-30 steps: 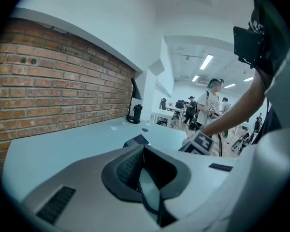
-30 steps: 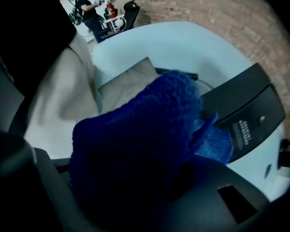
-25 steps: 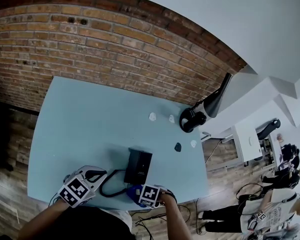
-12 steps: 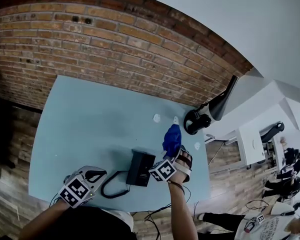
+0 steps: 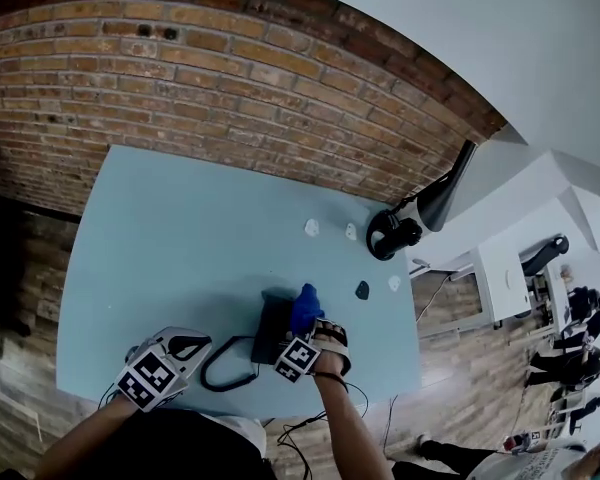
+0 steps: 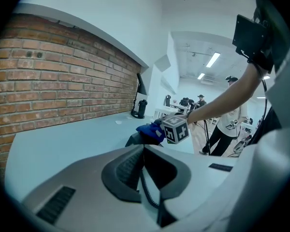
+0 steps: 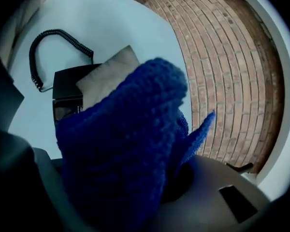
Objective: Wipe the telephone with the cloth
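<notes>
Cloth (image 5: 304,303) is clamped in my right gripper (image 5: 311,321), directly over the telephone (image 5: 271,332) near the table's (image 5: 180,228) front edge. The telephone's length runs away from me. My left gripper (image 5: 192,350) seems to pinch the cord (image 5: 214,379).

the head camera sits high over the table (image 5: 160,238) and looks steeply down, with the brick wall (image 5: 230,78) at 12 o'clock and the near edge at 6. it is the far view and takes in the whole top. the left gripper (image 5: 198,348) carries its camera low by that near edge, about 7 o'clock in the head view. it faces across the top toward 2 o'clock, so it catches the right gripper (image 6: 158,129) and cloth (image 6: 147,132) at middle distance. the right gripper's camera hangs close above the telephone (image 7: 67,88), the cloth filling most of its frame and the wall at 3 o'clock. all three views share the telephone, the cloth and the wall.
</notes>
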{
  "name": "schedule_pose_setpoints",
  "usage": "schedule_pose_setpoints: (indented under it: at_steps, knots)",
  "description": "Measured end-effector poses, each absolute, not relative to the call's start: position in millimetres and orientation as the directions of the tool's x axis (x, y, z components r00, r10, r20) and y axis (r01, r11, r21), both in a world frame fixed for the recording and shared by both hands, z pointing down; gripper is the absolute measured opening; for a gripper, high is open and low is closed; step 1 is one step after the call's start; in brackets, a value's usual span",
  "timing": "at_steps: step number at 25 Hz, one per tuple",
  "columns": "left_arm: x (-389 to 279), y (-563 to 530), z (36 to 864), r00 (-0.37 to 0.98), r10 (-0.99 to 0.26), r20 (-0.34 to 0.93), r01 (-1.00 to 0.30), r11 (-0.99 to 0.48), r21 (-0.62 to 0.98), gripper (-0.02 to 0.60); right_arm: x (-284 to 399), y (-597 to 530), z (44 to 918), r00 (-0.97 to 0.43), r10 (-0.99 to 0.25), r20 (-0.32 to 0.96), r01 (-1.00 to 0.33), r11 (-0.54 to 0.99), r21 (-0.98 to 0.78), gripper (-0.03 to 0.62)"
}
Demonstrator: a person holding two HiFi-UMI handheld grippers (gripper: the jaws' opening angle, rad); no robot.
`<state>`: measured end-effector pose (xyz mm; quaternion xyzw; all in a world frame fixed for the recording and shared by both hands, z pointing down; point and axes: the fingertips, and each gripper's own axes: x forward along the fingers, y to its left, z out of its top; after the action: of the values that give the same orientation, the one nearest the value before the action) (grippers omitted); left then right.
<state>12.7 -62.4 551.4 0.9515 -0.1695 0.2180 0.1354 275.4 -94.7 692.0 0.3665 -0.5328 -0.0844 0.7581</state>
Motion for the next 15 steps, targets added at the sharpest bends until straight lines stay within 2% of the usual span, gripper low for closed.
schedule_pose_setpoints:
  at_steps: [7,15]
  knots:
    - [16.2,-56.6,555.4,0.853,-0.24,0.463,-0.35,-0.922,0.168,-0.009,265.2,-86.9,701.5,0.523,-0.521,0.675,-0.082,0.757,0.648,0.087]
    - [23.5,-47.2,557.8,0.856,-0.218,0.468,-0.328,-0.93,0.167,-0.009,268.0,-76.5,706.1,0.562,-0.482,0.672,-0.094,0.77,0.631,0.086]
